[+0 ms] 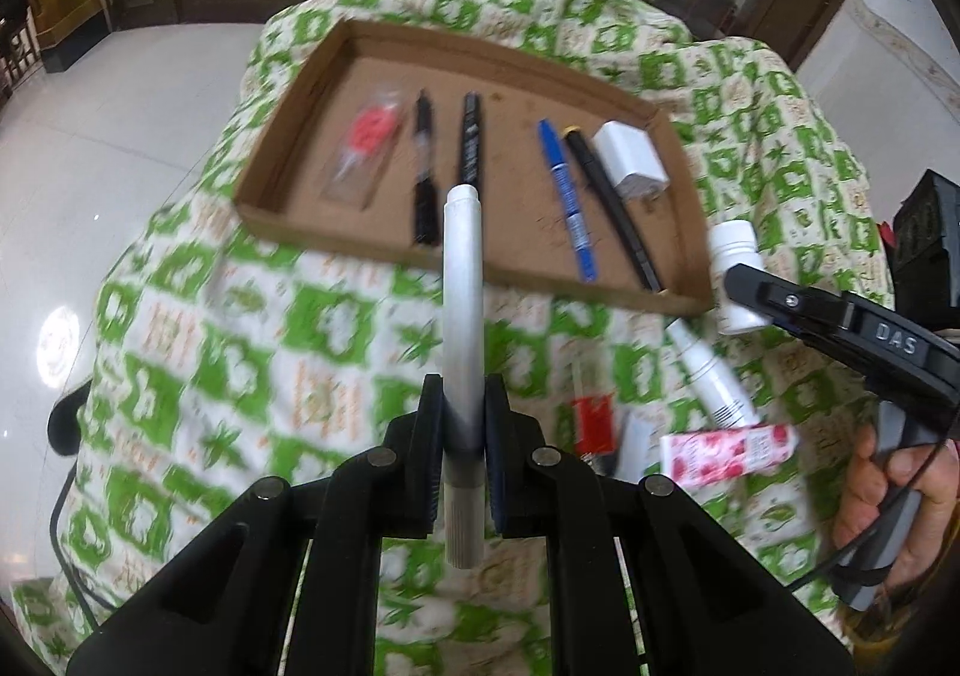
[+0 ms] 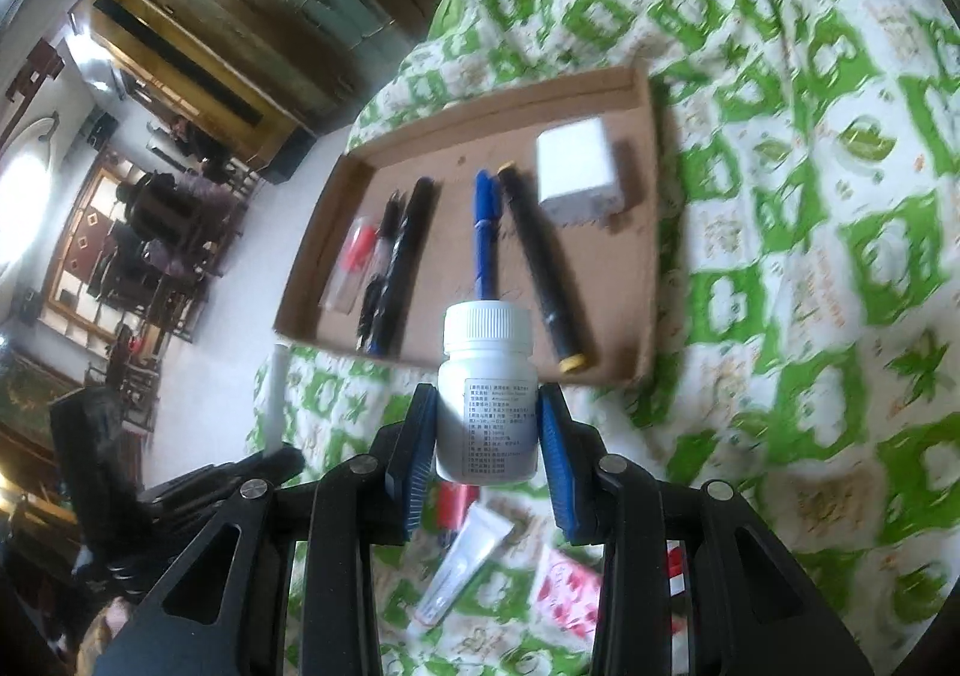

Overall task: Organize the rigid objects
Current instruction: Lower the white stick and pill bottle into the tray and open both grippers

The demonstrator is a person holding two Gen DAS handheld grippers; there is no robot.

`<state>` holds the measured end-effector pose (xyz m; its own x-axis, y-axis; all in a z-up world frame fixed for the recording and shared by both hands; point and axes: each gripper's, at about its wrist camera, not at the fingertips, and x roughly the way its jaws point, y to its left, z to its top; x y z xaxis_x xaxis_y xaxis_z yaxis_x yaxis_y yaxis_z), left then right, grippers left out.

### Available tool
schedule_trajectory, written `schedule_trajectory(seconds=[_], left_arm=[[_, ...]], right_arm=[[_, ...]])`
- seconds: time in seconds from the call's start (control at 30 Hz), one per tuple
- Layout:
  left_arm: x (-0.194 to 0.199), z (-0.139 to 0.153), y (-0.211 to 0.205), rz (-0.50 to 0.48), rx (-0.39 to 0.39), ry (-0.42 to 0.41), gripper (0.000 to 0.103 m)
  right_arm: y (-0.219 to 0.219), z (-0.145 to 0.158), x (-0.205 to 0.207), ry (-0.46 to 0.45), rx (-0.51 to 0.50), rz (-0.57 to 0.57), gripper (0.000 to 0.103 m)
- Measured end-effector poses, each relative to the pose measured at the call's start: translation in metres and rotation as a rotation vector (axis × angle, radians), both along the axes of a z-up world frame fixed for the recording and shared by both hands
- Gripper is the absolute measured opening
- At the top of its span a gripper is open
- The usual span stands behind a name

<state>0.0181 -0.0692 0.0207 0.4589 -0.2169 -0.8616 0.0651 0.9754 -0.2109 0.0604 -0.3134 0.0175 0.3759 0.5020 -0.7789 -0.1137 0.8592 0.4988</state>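
Green-patterned cloth (image 1: 336,328) bears a cardboard tray (image 1: 384,250); left hand-held gripper (image 1: 463,424) grips a marker (image 1: 462,280), right hand-held gripper (image 2: 487,424) a bottle (image 2: 487,376).

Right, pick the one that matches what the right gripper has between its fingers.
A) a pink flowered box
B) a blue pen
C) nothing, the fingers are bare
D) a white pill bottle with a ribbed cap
D: in the right wrist view the right gripper has its blue-padded fingers closed on the white pill bottle, ribbed cap up, while the blue pen lies in the cardboard tray beyond.
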Motion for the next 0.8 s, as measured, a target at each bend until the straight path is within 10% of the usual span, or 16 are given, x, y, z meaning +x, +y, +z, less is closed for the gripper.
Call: schedule_trajectory(seconds=[0.8], left_arm=[[0.094, -0.015, -0.049, -0.035, -0.025, 0.085, 0.01]], right_arm=[[-0.003, -0.033, 0.077, 0.111, -0.074, 0.032, 0.03]])
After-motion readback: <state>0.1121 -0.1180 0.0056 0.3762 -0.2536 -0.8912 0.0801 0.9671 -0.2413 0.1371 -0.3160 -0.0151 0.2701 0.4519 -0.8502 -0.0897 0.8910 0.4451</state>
